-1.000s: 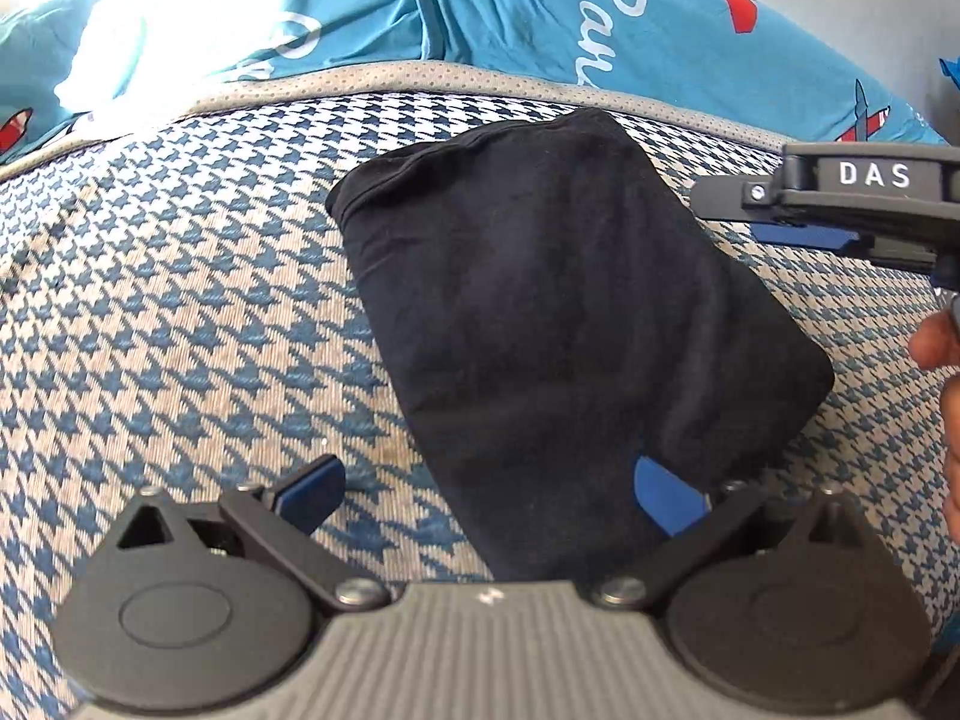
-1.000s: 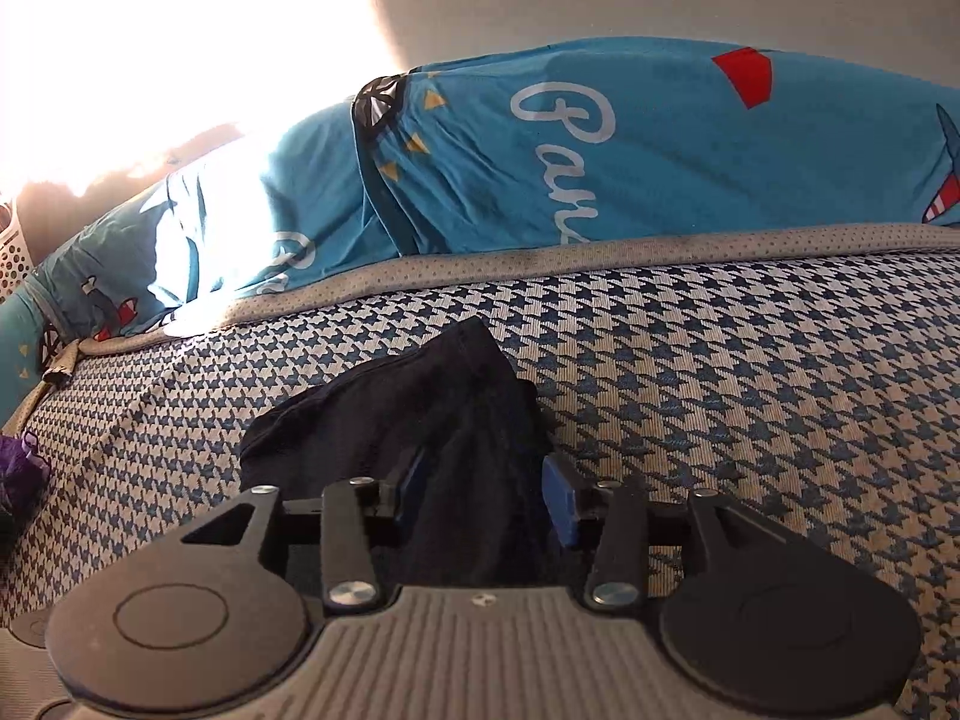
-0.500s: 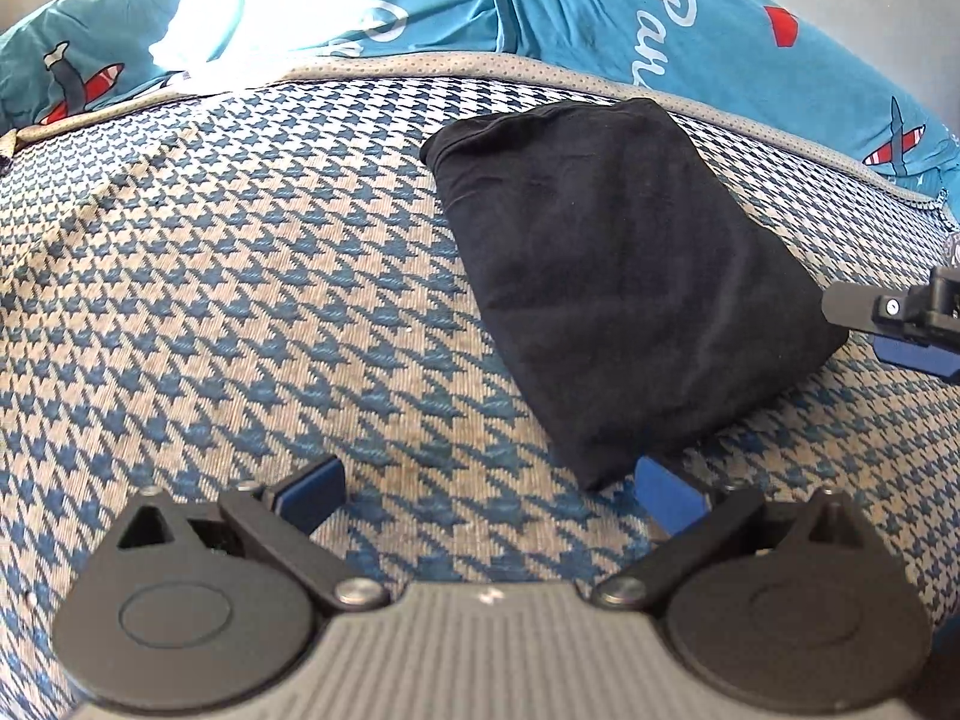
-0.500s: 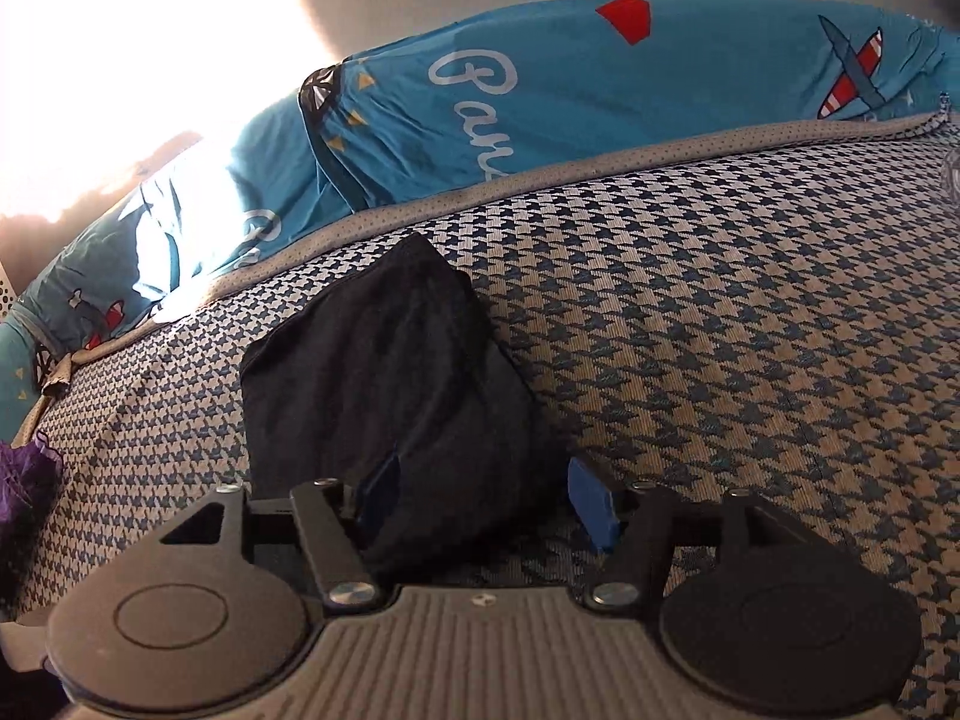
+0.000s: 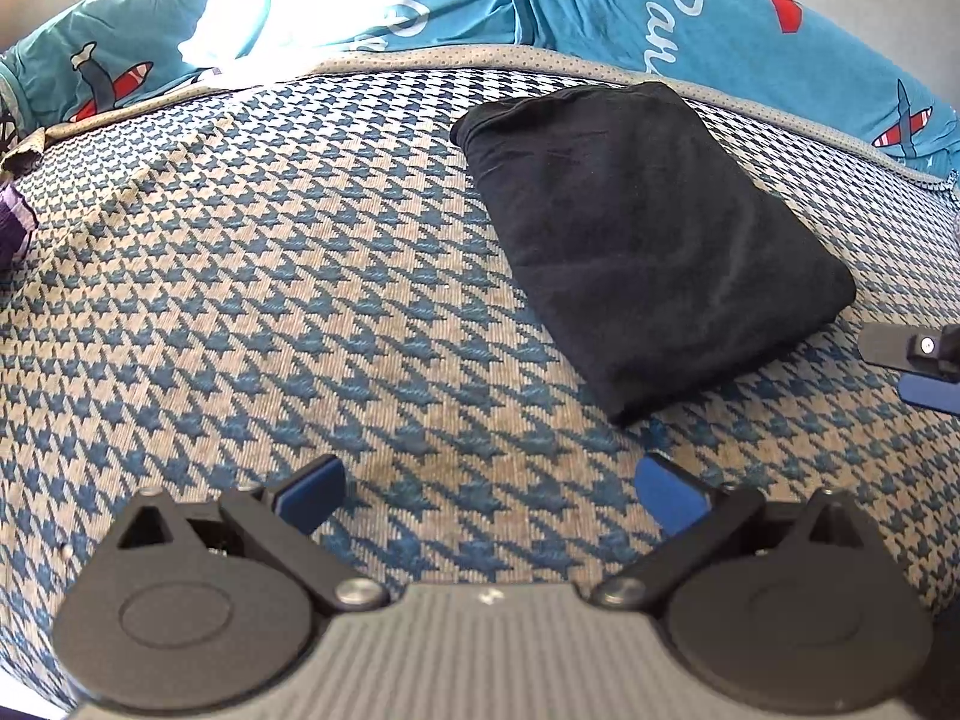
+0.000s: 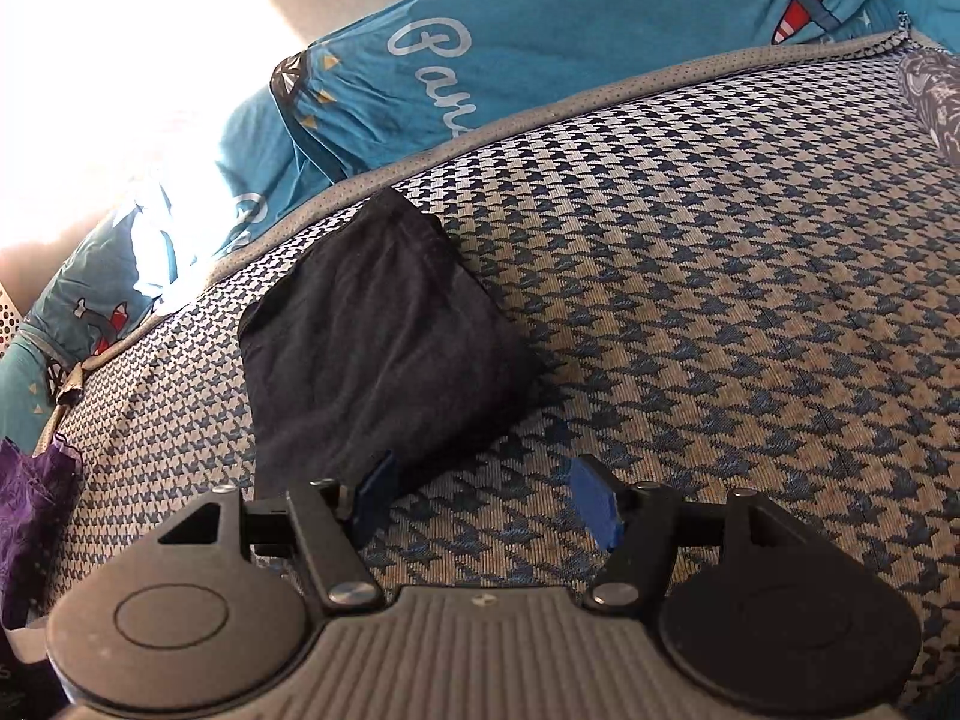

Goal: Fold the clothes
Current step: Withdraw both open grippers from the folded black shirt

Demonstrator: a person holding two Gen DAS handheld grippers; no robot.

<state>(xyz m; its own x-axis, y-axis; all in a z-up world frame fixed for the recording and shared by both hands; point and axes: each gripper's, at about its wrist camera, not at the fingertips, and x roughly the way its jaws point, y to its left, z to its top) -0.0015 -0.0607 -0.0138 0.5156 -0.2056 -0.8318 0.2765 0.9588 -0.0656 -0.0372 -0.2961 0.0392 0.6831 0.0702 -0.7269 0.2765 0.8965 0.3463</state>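
Observation:
A black garment (image 5: 648, 240) lies folded into a compact rectangle on the blue-and-beige houndstooth mat (image 5: 240, 312). My left gripper (image 5: 489, 495) is open over bare mat, and the garment's near corner sits just beyond its right pad. In the right wrist view the same garment (image 6: 372, 348) lies ahead and to the left. My right gripper (image 6: 483, 489) is open with only mat between its blue pads; its left pad is close to the garment's near edge. The right gripper's tip (image 5: 918, 366) shows at the far right of the left wrist view, apart from the cloth.
Teal bedding with plane prints (image 5: 720, 18) is bunched along the far edge of the mat. A purple cloth (image 6: 30, 510) lies at the left edge, and a grey patterned cloth (image 6: 936, 102) at the far right. Bright sunlight washes out the upper left.
The right gripper has let go of the black garment, opened and drawn back to the right. The left gripper has slid left off the garment, which now lies free.

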